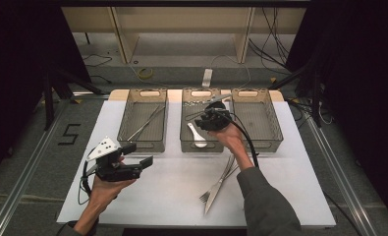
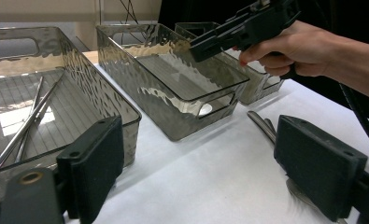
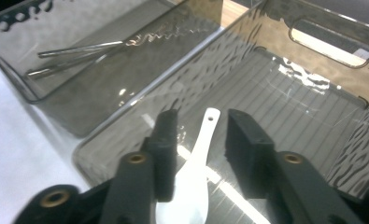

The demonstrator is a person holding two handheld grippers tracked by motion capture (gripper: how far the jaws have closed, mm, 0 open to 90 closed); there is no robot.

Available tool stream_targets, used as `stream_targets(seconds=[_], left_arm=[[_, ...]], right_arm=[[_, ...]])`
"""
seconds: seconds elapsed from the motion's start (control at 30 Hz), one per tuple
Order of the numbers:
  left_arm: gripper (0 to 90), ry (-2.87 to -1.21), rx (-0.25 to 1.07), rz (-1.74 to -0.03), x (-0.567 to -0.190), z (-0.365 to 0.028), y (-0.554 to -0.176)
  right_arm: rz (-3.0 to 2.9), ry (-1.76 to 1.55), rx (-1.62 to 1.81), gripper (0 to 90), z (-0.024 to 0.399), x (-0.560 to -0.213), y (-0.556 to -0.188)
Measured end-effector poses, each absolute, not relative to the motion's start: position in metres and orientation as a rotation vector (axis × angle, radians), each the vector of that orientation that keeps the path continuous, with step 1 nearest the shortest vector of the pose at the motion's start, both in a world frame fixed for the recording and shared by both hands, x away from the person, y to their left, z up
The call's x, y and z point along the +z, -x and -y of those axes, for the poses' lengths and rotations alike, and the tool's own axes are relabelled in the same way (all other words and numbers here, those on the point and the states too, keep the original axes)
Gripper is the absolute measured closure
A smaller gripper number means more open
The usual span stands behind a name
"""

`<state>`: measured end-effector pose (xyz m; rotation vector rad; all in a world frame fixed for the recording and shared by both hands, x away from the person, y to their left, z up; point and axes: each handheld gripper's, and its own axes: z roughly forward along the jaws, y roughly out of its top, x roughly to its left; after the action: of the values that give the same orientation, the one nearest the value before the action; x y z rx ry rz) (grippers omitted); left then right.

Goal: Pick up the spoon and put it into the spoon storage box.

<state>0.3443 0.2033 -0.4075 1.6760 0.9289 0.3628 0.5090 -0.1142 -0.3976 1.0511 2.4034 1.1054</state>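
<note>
Spoon (image 3: 191,172) lies flat in the middle bin (image 3: 313,93), between the right gripper (image 3: 198,140) jaws, which stand apart and do not pinch it. Left gripper (image 2: 201,163) waits wide open, holding nothing. Lifting carelessly could bump the spoon or the bin wall.

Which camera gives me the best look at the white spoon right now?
The right gripper view: the white spoon lies close up in the middle bin, between the right tongs. The high view shows it small; the left gripper view gives just a white glimpse through the bin wall.
</note>
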Motion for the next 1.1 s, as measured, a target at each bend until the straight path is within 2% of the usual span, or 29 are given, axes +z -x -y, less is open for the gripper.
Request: stream_targets(seconds=[0.17,0.53,0.87,1.1], left_arm=[[15.5,-1.675,0.364,-0.929,-0.408,-0.203,-0.344],[15.5,-1.677,0.366,-0.928,-0.407,-0.203,-0.344],[15.4,-1.674,0.367,-0.927,-0.407,-0.204,-0.344],[15.4,-1.680,0.368,-0.924,-0.407,-0.203,-0.344]], right_arm=[[-2.403,-1.035,1.113,46.3,0.119,-0.388,-0.497],[-2.416,-0.980,1.182,40.6,0.135,-0.386,-0.469],[-2.432,-0.913,1.206,42.8,0.142,-0.396,-0.441],[-2.435,-0.947,1.202,34.1,0.153,-0.407,-0.431]])
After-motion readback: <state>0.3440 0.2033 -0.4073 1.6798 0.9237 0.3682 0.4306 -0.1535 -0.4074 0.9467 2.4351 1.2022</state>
